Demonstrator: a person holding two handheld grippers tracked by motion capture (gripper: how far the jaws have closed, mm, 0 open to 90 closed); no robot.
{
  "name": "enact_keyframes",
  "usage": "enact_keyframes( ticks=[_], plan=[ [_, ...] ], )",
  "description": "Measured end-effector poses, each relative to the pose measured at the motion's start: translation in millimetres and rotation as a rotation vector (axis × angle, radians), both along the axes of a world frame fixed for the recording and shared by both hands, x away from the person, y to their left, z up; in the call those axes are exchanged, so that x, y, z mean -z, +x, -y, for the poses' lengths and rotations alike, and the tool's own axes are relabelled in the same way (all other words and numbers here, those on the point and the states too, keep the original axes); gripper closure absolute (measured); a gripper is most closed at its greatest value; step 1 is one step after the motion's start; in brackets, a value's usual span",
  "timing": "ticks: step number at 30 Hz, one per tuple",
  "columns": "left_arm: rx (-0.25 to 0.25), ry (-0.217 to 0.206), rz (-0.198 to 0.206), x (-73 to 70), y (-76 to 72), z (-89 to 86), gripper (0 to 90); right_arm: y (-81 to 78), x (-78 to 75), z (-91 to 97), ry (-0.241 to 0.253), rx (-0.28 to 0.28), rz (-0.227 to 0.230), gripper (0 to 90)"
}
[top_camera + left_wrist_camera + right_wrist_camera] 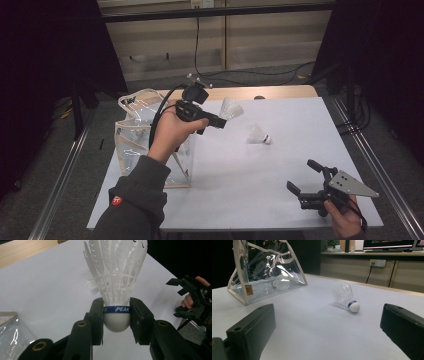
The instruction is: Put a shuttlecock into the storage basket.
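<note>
From the high view, the left gripper is raised above the counter beside the clear bag, clamped on a shuttlecock; the right gripper rests low with its jaws apart. The left gripper view shows the pads pressing the cork base below the blue band. In the right gripper view, a second shuttlecock lies on the counter, and what looks like another sits inside the bag.

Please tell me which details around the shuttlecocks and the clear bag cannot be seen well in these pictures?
- Held shuttlecock, left gripper view: feather tips cut off by the top edge.
- Shuttlecock inside the clear bag, right gripper view: blurred by glare on the plastic; its cork is not visible.
- Clear bag, high view: the forearm covers its right side.
- Lying shuttlecock, high view: band lettering too small.
</note>
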State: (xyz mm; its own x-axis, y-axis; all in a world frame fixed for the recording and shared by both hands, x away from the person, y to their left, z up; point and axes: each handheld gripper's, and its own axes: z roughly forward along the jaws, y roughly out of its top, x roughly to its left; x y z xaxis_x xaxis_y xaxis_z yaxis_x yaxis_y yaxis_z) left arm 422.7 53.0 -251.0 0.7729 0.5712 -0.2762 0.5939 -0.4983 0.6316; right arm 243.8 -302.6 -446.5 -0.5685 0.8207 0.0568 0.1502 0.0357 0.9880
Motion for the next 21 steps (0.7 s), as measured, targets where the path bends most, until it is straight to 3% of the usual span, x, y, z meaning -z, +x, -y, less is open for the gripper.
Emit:
enact_keyframes(
  ticks=[21],
  plan=[
    [-0.032, 0.008, 0.000, -9.8, 6.4, -12.1, 65.7, 0.0, -0.1, 0.3, -0.001, 0.001, 0.003, 0.0]
  ],
)
